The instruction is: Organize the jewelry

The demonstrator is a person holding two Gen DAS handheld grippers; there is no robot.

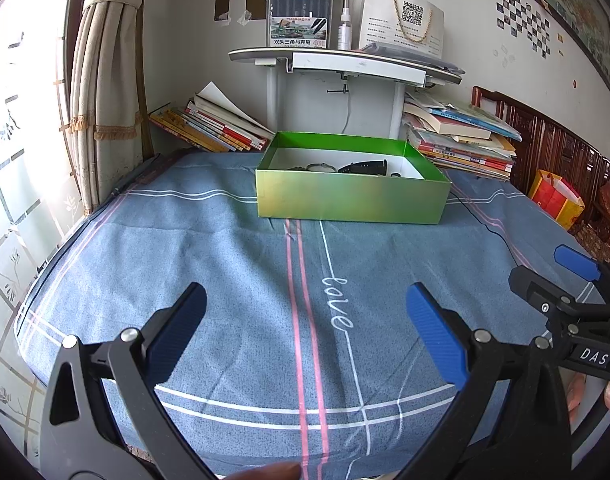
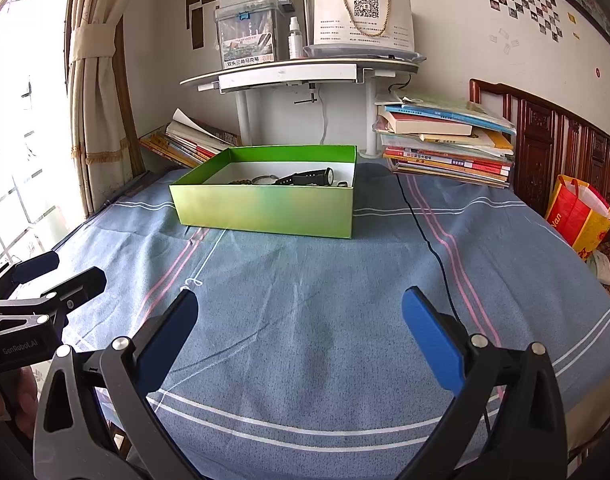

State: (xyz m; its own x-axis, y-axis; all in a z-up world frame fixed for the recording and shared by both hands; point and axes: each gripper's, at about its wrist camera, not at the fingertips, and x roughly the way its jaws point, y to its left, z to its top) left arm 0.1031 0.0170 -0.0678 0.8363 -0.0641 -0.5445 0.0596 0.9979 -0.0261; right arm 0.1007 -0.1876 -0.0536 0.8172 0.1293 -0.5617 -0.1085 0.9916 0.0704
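Observation:
A green box stands open on the blue sheet toward the far side. Inside it lie a black watch, a thin bracelet and a dark beaded piece. My left gripper hovers open over the sheet, well short of the box, with nothing between its blue pads. My right gripper is likewise open and empty. Each gripper also shows at the edge of the other's view: right gripper, left gripper.
Stacks of books lean at the wall on both sides behind the box. A white shelf above carries a marker case, a bottle and a paper bag. A black cable runs over the sheet. A red-yellow bag stands right.

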